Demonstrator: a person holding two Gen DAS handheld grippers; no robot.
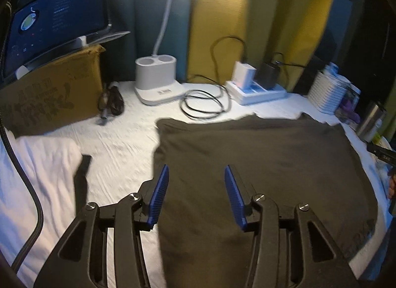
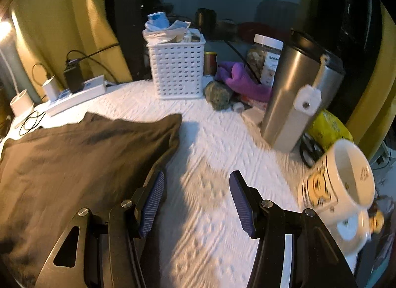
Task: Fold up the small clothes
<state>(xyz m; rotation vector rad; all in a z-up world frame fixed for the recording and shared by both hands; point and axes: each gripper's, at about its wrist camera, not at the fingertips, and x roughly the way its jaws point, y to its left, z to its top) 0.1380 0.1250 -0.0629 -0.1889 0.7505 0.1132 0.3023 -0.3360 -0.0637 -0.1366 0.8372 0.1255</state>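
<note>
Far left on the table: a cardboard box with a monitor on top, and a white cloth lying in front of it. These are not part of the current step.

My left gripper hangs over the near-left part of the dark garment. Its jaws stand about half open. Nothing is between the pads; the fabric lies flat beneath them.

The dark garment lies spread on the white table cover, in the middle of the work area. Its right edge shows a doubled layer, so I judge that 1 fold is already laid and both tools are between grasps.

My right gripper hangs just off the garment's right edge, over bare cover. Its jaws stand about half open and hold nothing.

Further right: a white basket, a steel flask and a mug.

Next move, as I judge it: bring each gripper down to an edge or corner of the garment, close on the layers there, then lift both together for fold 2. Keep the right tool clear of the mug.
</note>
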